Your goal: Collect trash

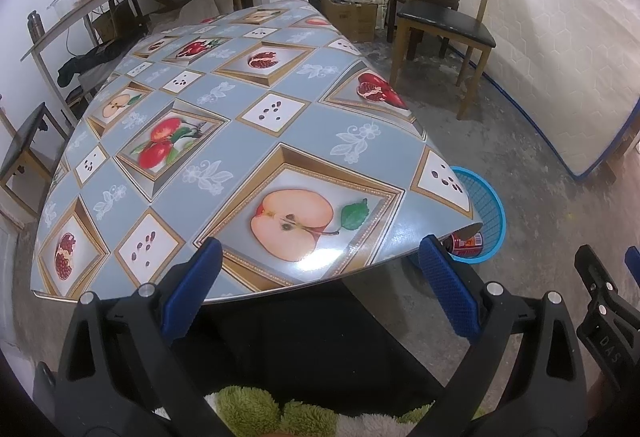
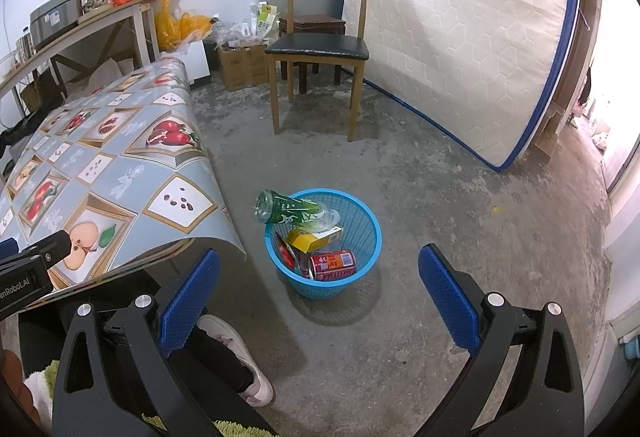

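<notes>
Hovering at the near edge of a table [image 1: 208, 109] draped in a fruit-print oilcloth, the left gripper [image 1: 320, 277] holds its blue pads spread wide with nothing between them, the cloth before it showing no litter. To its right, the right gripper [image 2: 320, 285] likewise hangs with fingers well apart and empty, looking down at a blue mesh basket [image 2: 360, 233] on the concrete floor just beside the table's near right corner. The trash sits inside it: a green plastic bottle [image 2: 288, 211] lying tilted across the far-left rim, a yellow carton [image 2: 316, 237] beneath it, and a red drink can [image 2: 332, 263] on its side near the front. All three look light and thin-walled, likely to dent under a hard squeeze; the can's smooth round side may slip, so a grip across its middle seems safest, and the bottle is best taken around its body where it overhangs the rim. A wooden chair [image 2: 320, 49] and a propped mattress [image 2: 460, 37] stand at the far right
</notes>
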A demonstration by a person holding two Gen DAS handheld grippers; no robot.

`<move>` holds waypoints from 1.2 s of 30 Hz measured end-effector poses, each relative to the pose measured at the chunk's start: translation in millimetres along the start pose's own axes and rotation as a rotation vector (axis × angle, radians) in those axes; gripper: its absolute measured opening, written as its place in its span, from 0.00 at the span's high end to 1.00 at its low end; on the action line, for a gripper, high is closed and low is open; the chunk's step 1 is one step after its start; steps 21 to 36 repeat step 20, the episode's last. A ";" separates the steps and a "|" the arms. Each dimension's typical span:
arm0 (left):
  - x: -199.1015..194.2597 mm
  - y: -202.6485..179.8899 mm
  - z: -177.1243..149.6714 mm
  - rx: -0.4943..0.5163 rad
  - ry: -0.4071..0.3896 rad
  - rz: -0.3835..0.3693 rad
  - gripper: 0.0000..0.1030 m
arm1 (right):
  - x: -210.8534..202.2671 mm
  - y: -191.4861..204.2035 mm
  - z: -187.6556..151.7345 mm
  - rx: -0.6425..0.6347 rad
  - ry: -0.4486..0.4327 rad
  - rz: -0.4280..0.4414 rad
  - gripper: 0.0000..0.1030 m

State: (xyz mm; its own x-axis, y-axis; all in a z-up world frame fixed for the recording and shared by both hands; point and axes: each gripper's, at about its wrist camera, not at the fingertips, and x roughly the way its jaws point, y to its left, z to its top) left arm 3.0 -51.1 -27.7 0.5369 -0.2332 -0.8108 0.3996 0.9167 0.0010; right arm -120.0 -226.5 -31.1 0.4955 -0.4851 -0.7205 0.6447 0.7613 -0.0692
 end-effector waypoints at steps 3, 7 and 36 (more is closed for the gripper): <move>0.1 0.0 0.0 0.000 0.001 0.000 0.08 | 0.1 -0.1 -0.2 0.001 0.000 0.000 0.06; 0.1 -0.1 0.5 -0.001 0.001 0.001 0.08 | 0.1 0.0 -0.3 0.002 0.001 0.000 0.06; 0.3 0.3 0.0 -0.004 0.002 -0.004 0.08 | -1.8 0.4 2.0 0.002 -0.008 0.000 0.06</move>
